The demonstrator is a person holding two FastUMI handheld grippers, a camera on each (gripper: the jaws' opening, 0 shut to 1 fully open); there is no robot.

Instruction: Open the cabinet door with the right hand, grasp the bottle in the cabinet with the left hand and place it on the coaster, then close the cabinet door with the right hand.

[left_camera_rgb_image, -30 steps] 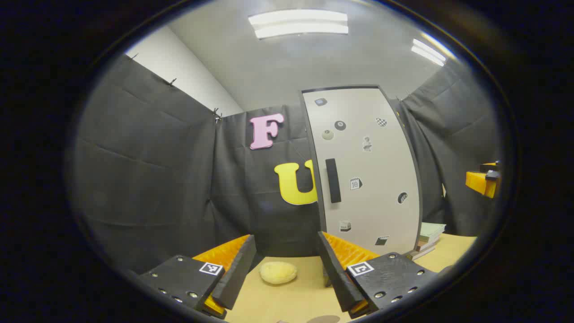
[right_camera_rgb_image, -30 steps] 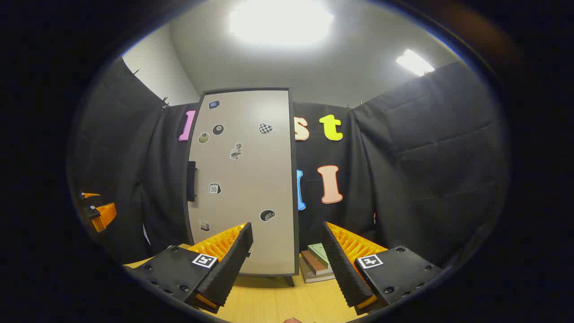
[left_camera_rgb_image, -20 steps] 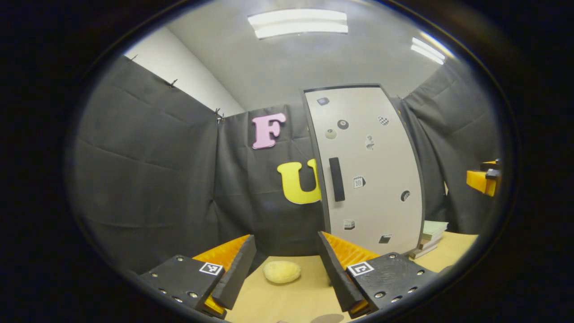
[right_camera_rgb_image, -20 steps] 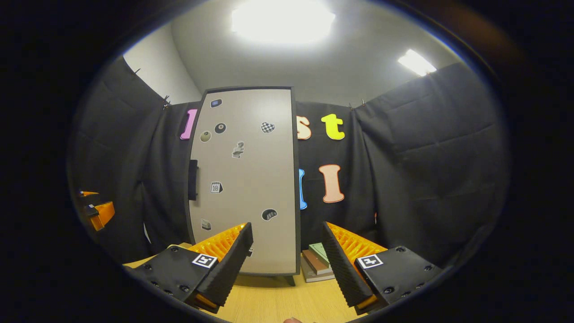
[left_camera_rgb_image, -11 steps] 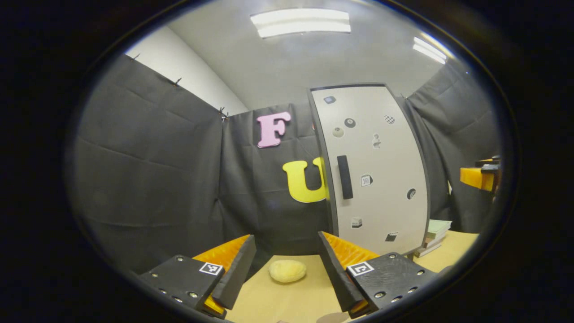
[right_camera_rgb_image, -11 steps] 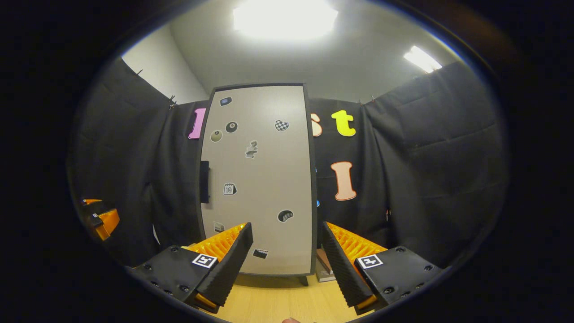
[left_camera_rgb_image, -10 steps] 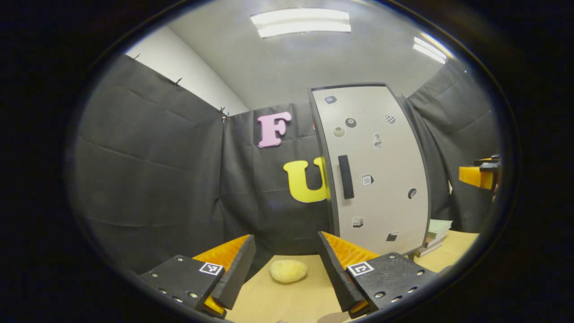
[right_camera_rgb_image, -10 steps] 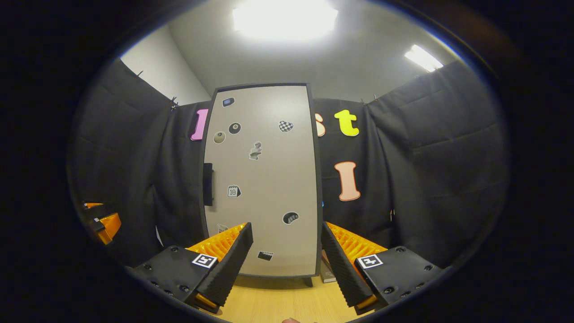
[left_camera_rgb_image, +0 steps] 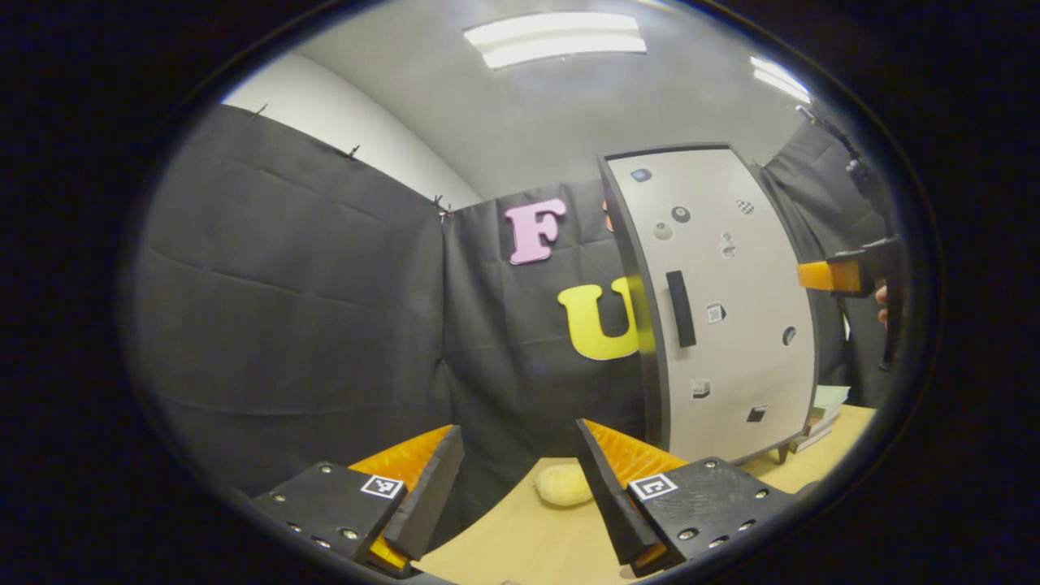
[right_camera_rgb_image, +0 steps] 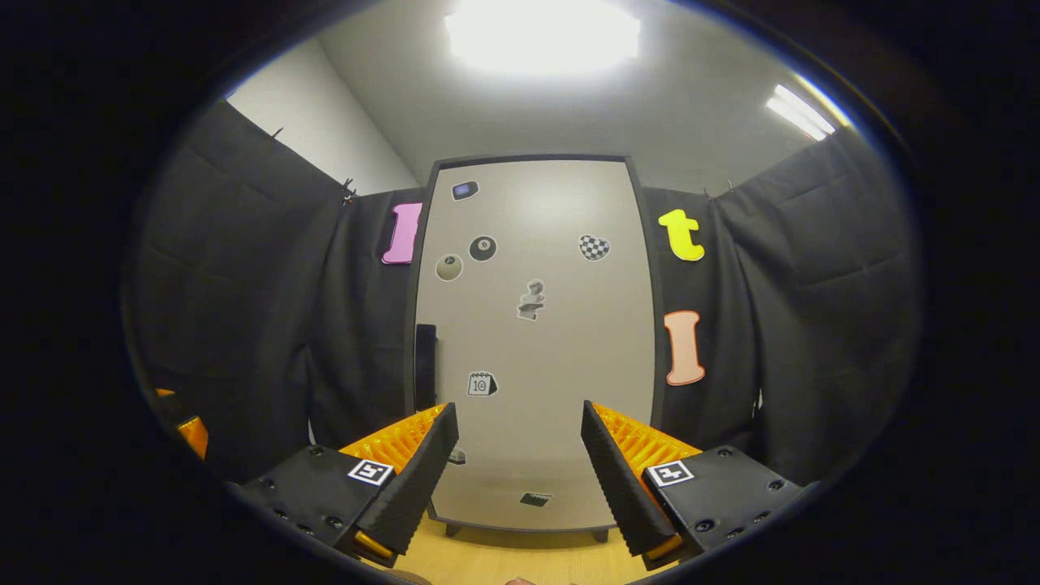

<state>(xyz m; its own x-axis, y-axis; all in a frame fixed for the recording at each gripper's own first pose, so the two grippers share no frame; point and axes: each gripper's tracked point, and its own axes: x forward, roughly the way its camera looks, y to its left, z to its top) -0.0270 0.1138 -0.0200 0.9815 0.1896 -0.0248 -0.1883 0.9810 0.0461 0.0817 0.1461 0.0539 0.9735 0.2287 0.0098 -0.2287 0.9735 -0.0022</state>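
The cabinet's pale door stands shut, dotted with small stickers, its dark vertical handle on the left edge. My right gripper is open, facing the door's middle from a short way off, with nothing between its fingers. In the left gripper view the same door and handle stand to the right. My left gripper is open and empty above the wooden table. The right gripper shows at the far right, in front of the door. The bottle is hidden behind the shut door.
A pale yellow rounded lump lies on the table just left of the cabinet's foot. A stack of books sits right of the cabinet. Black cloth walls close in the back and sides. The left gripper shows at the far left edge.
The right gripper has come closer to the cabinet and swung so the door is now centred ahead. The left gripper has turned left, and the cabinet sits further right in its view.
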